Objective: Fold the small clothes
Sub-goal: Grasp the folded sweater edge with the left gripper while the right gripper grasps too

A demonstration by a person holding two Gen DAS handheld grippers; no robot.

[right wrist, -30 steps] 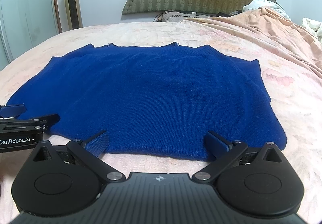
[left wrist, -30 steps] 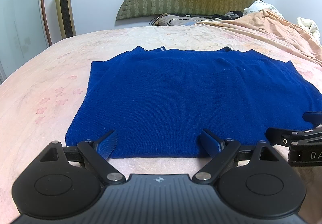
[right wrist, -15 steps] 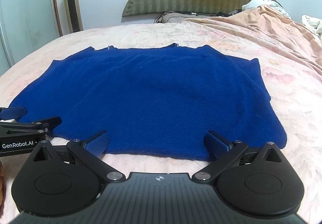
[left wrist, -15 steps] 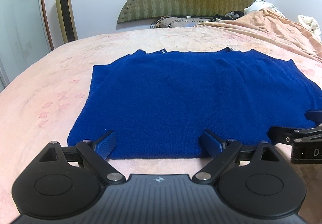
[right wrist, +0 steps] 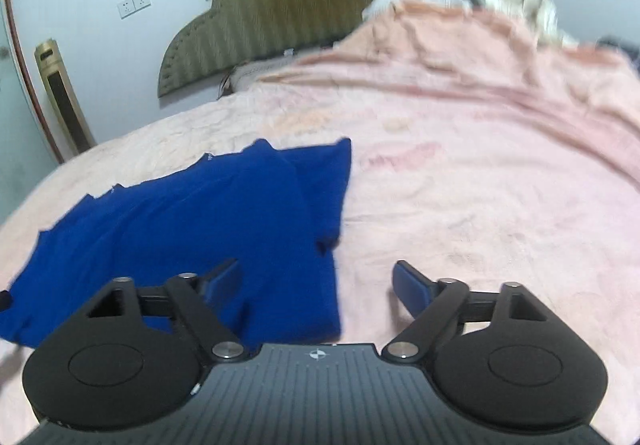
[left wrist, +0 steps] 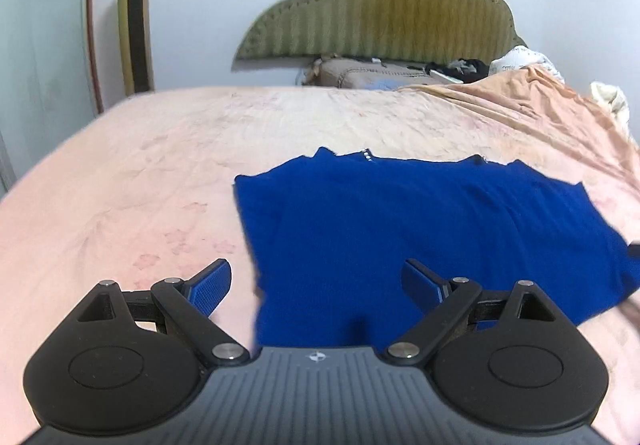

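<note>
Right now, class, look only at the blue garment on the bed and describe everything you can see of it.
The blue garment is a deep royal-blue top that looks like fine knit. It lies spread flat on the pink bedspread, neckline toward the headboard, with small pale dots at the collar and short sleeve corners jutting at the sides. Its hem faces the cameras. The left gripper straddles one side edge, the right gripper the other; both are open, holding nothing. Motion blurs the finer detail.

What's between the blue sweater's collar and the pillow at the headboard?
Only bare pink floral bedsheet between blue knit sweater and brown pillow, per left wrist view.
</note>
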